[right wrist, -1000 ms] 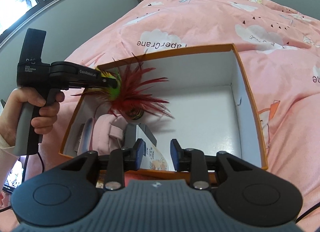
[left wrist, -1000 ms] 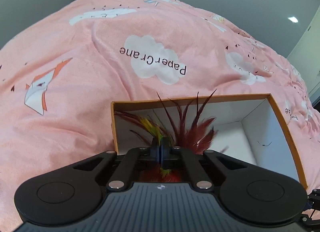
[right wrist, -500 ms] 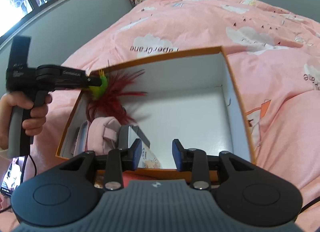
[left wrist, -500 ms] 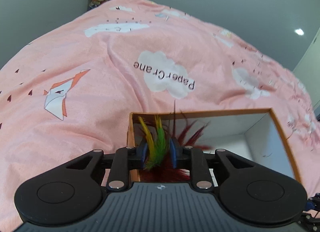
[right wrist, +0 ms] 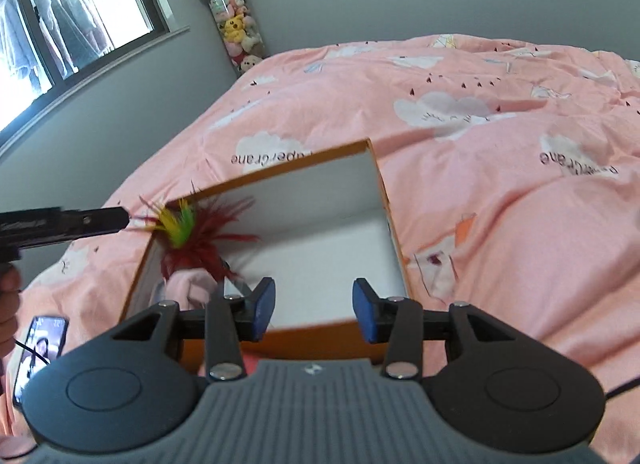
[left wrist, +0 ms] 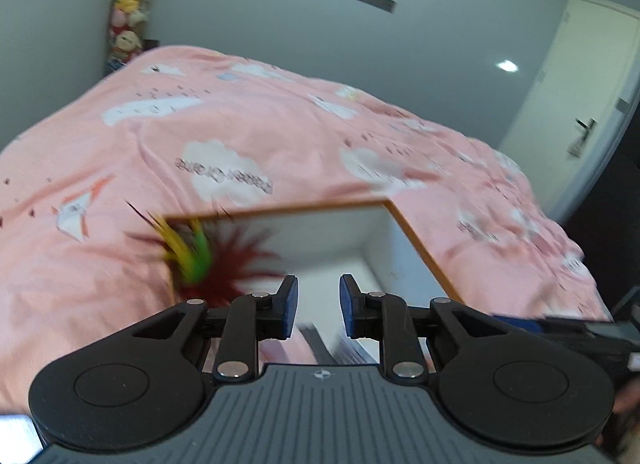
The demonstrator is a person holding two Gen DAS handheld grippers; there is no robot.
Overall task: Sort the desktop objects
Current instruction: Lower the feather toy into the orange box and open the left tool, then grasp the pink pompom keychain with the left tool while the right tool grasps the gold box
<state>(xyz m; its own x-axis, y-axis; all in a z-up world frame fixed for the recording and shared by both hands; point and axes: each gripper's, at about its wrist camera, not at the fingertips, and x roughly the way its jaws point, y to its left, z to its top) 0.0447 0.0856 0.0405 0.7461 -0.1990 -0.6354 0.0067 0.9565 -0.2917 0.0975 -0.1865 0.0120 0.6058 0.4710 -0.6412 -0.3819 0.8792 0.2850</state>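
Bed, pink cloud-print duvet; open orange box resting on it, phone beside box.

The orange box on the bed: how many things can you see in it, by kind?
Feather toy, red with yellow and green: 1
Pink fabric item: 1
Partly hidden items near the front wall, too blurred to identify or count
Total clearly visible in the orange box: 2

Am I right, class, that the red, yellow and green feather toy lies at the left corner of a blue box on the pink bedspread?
Not quite: the box has an orange rim and white inside, not blue, as the right wrist view shows. The feather toy does lie at its left corner, on the pink bedspread.
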